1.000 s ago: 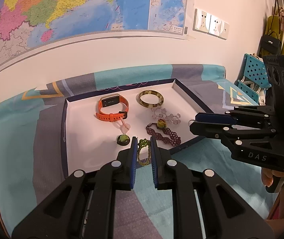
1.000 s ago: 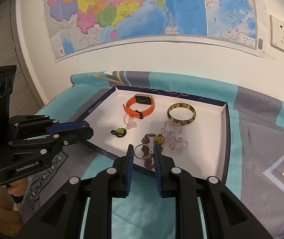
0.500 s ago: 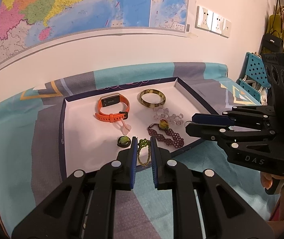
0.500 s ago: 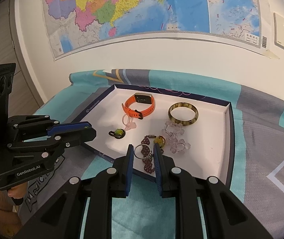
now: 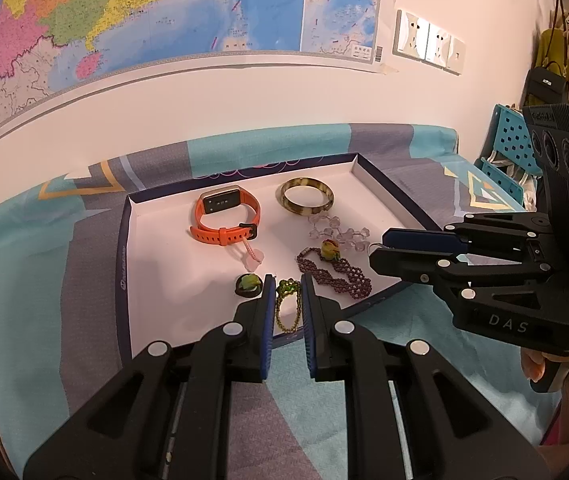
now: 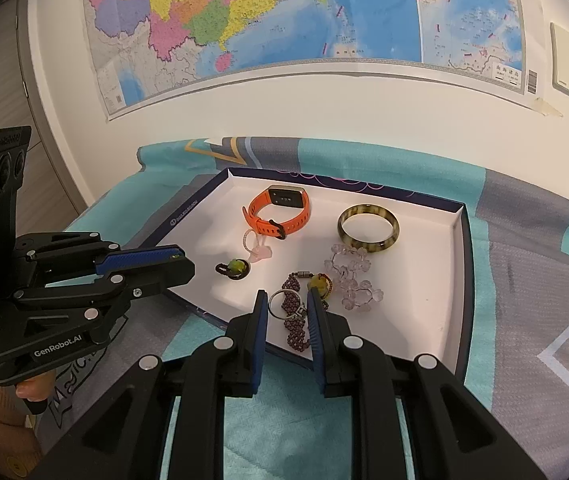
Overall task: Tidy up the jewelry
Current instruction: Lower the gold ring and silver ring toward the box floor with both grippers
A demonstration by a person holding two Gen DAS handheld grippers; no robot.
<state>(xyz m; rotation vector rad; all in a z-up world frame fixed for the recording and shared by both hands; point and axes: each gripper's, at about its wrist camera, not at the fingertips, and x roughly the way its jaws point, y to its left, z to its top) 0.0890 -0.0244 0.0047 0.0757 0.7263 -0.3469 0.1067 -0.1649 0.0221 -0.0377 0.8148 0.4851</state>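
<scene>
Looking into the white tray (image 5: 156, 272), I see an orange watch (image 5: 224, 220), a mottled bangle (image 5: 306, 201) and a purple beaded bracelet (image 5: 336, 274) lying apart; my left gripper (image 5: 286, 292) pinches a green bead chain (image 5: 287, 308); my right gripper (image 6: 287, 308) grips a metal ring (image 6: 286, 303); both angle downward.

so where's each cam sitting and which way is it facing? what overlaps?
Left wrist: on the left tool, angled down at the tray and map wall; the right tool and a hand show at right.
Right wrist: on the right tool, same downward aim; the left tool shows at left.
Shared: orange watch, bangle, map.
</scene>
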